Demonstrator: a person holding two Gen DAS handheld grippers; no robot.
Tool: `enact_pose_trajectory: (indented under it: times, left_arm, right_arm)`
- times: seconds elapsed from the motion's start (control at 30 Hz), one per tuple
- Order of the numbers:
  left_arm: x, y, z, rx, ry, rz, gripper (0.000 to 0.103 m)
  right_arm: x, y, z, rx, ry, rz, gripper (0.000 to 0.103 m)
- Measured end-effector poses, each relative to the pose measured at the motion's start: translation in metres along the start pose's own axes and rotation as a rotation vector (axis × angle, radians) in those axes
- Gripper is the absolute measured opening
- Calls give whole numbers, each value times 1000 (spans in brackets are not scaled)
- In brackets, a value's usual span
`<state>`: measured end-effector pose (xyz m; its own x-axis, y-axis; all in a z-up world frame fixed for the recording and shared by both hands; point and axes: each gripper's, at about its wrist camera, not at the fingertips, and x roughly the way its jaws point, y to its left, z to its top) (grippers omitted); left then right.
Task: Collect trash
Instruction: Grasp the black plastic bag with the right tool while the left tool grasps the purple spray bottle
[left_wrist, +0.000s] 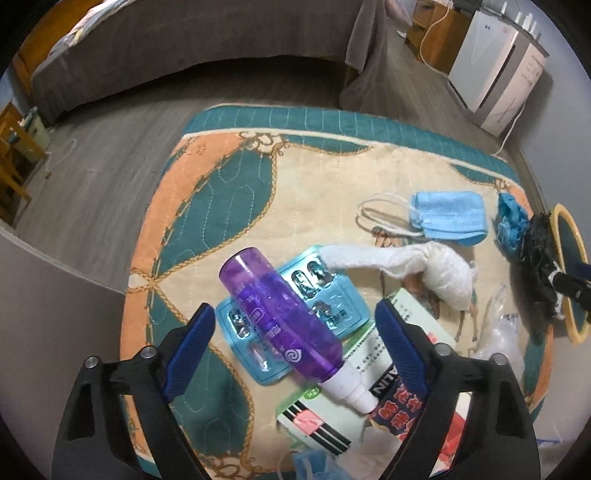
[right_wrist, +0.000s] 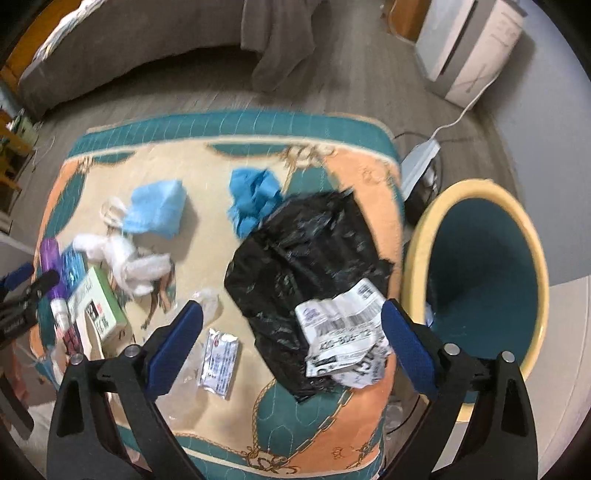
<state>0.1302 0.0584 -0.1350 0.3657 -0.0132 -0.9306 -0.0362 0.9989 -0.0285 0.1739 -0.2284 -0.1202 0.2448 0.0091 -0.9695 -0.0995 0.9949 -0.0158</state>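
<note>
Left wrist view: the left gripper points steeply down with its 2 blue-padded jaws apart on either side of a translucent purple plastic spray bottle. Neither pad touches it. The bottle lies on its side across a light-blue foil blister pack and a white-and-green printed carton, all on the teal, orange and cream quilted mat. A crumpled white tissue and a folded blue face mask lie beyond. The straddling pose suggests a pickup of the bottle.

Right wrist view: the right gripper also has its jaws apart, empty, above a crumpled black plastic bag bearing a white printed shipping label. The yellow-rimmed teal bin stands just beside the mat, presumably the drop point.
</note>
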Motion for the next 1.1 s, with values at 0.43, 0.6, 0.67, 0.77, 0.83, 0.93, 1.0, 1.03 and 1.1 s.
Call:
enact_pose_trajectory:
  times: [0.43, 0.6, 0.67, 0.77, 0.83, 0.93, 1.0, 1.03, 1.1]
  left_arm:
    - [20, 3, -4, 10, 100, -28, 43]
    - [18, 4, -3, 29, 88, -30, 39]
    - [14, 4, -2, 37, 72, -23, 38]
    - [5, 3, 0, 46, 32, -13, 37]
    - [-2, 3, 2, 48, 1, -16, 36]
    - [-13, -1, 5, 53, -41, -14, 35]
    - [-21, -3, 6, 66, -75, -11, 34]
    - [-24, -4, 8, 68, -86, -15, 34]
    - [-33, -7, 10, 83, -122, -15, 34]
  right_arm:
    - [18, 3, -7, -95, 96, -11, 19]
    - [6, 5, -5, -115, 71, -7, 15]
    - [-2, -1, -3, -88, 50, 7, 14]
    - [-17, -6, 1, -47, 13, 40, 12]
    - [-28, -11, 4, -18, -17, 62, 11]
    - [-44, -15, 9, -6, -66, 86, 11]
    - [-56, -16, 11, 1, -97, 98, 11]
    - [-61, -18, 12, 4, -113, 103, 11]
    - [-69, -19, 15, 8, -140, 109, 11]
